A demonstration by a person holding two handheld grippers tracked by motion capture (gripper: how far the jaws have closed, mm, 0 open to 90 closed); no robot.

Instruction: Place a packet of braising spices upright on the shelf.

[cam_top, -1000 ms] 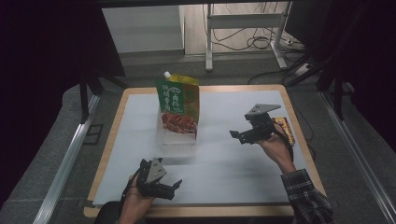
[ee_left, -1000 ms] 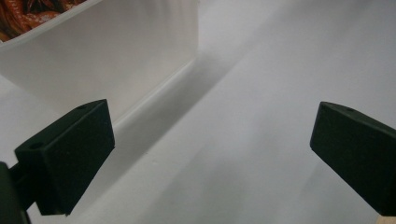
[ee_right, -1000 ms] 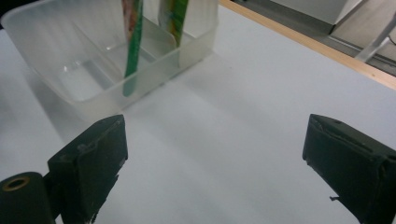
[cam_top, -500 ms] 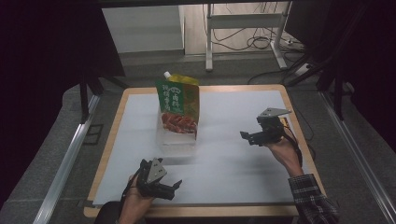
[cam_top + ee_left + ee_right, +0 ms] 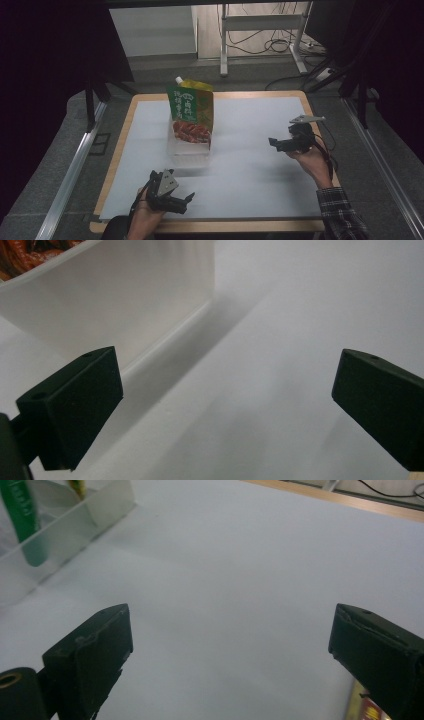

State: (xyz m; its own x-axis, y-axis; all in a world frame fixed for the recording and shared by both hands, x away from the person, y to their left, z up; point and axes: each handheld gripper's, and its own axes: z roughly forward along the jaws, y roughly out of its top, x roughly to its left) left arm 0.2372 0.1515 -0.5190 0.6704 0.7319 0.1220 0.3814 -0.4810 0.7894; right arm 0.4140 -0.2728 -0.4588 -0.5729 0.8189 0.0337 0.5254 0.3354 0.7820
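Jaws spread wide and empty on both the left gripper [image 5: 227, 410] and right gripper [image 5: 230, 665], whose views crop the green pouch [image 5: 191, 112], upright in its clear tray [image 5: 190, 150] mid-table.

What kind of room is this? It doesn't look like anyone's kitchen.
Probably a lab or recording workspace, not a home. A wooden table covered by a white sheet stands between dark curtains, loose cables lie on the floor behind, and a person holds a gripper in each hand near a pouch.
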